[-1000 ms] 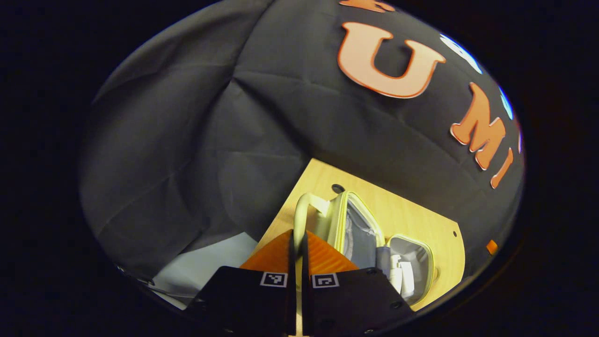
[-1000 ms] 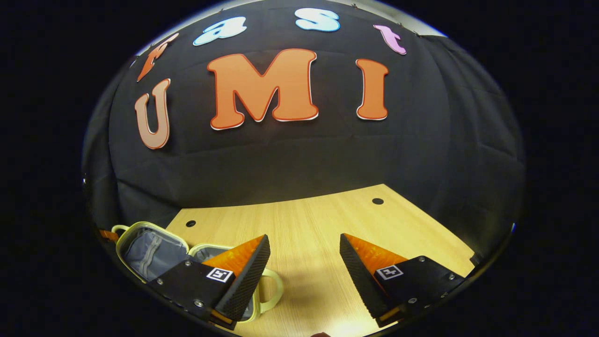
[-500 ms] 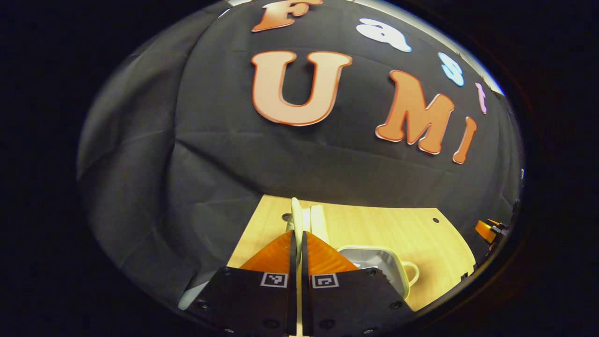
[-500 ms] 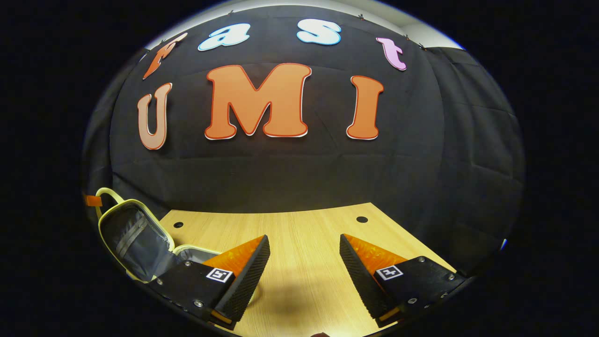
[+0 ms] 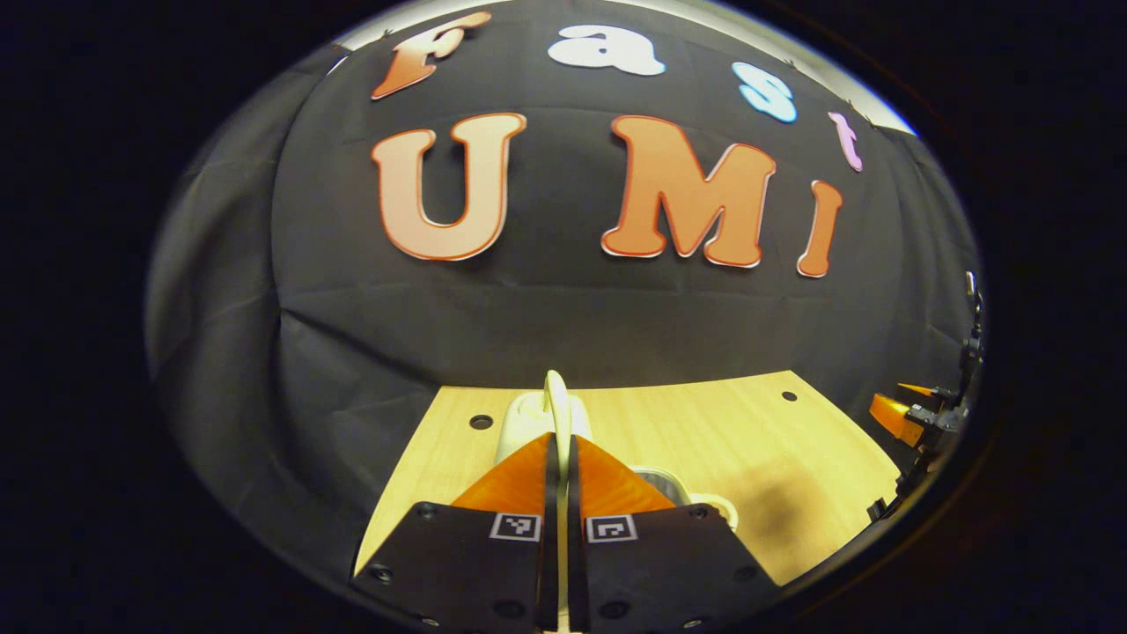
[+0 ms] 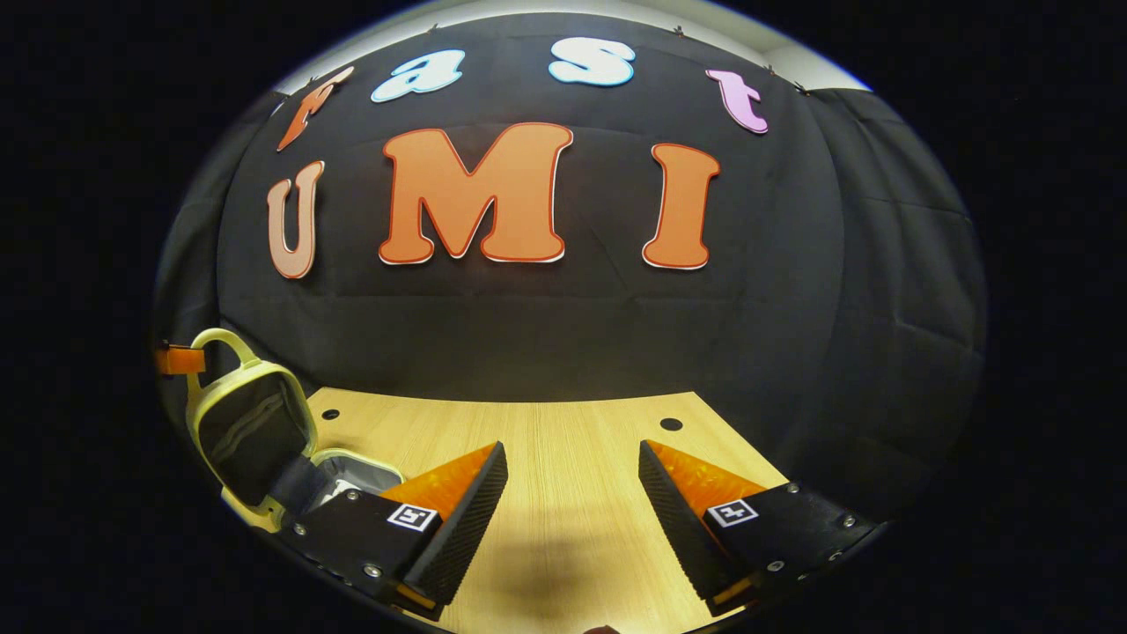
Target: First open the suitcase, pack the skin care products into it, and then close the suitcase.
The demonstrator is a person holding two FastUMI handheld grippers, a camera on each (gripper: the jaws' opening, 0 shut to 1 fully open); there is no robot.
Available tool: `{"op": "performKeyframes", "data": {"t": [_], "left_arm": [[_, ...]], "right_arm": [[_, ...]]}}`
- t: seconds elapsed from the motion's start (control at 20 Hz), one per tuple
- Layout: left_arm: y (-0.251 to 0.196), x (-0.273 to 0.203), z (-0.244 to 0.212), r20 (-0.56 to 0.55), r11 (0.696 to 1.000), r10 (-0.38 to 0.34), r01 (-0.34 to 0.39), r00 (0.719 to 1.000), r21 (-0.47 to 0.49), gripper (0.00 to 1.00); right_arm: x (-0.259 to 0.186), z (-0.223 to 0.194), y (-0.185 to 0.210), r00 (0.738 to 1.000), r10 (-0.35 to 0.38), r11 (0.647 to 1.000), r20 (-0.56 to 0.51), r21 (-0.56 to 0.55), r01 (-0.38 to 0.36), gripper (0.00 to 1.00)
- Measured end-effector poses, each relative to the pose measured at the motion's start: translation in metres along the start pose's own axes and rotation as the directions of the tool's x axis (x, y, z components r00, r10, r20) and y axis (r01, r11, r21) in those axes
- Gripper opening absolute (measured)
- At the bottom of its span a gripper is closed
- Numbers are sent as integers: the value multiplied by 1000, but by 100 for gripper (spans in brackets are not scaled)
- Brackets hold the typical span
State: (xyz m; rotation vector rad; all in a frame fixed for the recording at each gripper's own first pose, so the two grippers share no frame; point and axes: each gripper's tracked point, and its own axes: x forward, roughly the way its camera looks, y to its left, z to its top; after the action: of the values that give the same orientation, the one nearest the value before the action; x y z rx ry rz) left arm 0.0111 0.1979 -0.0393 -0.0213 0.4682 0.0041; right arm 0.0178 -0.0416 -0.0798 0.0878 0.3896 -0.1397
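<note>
Wooden table under spread right claw; left claw pinches suitcase handle.

Light wood-grain bench with a straight back edge meeting the black cloth wall. Small dark round holes lie near the bench's back corners, one at each side. A soft shadow falls across the bench surface toward its right side.
</note>
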Motion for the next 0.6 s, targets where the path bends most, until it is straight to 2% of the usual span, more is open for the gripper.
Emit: {"op": "performKeyframes", "data": {"t": [0.45, 0.6], "left_arm": [[-127, 23, -52, -86, 995, -49, 56, 995, 79, 5], [-155, 37, -75, -124, 993, -30, 44, 992, 113, 5]], "right_arm": [[0, -16, -38, 998, 58, 998, -20, -24, -58, 96], [0, -20, -46, 996, 84, 996, -26, -19, -85, 96]]}}
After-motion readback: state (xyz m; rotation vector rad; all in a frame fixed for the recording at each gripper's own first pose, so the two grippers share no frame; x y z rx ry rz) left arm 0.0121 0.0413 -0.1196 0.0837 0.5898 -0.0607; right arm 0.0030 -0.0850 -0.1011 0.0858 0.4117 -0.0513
